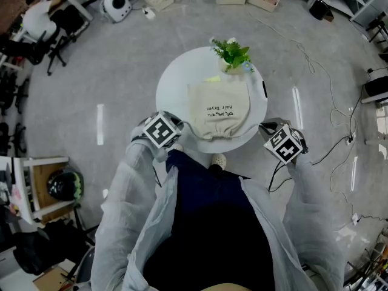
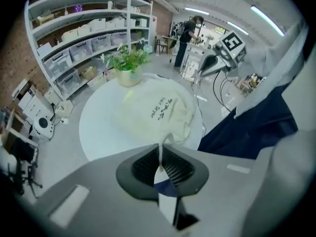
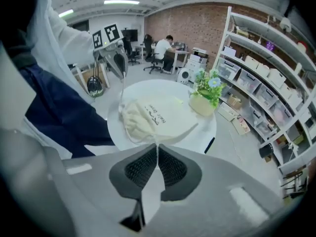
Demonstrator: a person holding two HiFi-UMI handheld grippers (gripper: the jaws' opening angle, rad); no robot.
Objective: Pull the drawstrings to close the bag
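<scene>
Round table (image 1: 176, 83): bag (image 1: 218, 105) lies mid-table. Its long axis runs far edge to near edge, w/ the bottom toward the plant (image 1: 232, 53) at the far edge and the mouth (image 1: 218, 132) at the near edge, by the person. The mouth is puckered, looks mostly drawn in, though a small gap can't be ruled out.

L gripper (image 2: 160, 162) is off the near-left edge and R gripper (image 3: 156, 154) off the near-right edge, so the mouth sits between them, about equally near each. Both sets of jaws are pinched nearly together, each on a thin cord: L cord (image 2: 160, 154) runs from the pads straight to the mouth, and R cord (image 3: 156, 143) does the same from the other side. Both look taut, no slack loops seen.

Key relation: the cords leave the mouth sideways along the near edge, crosswise to the bag's length. My read is that any further pull should go outward, L to the left and R to the right, evenly, or the bag will slide toward the stronger side.
</scene>
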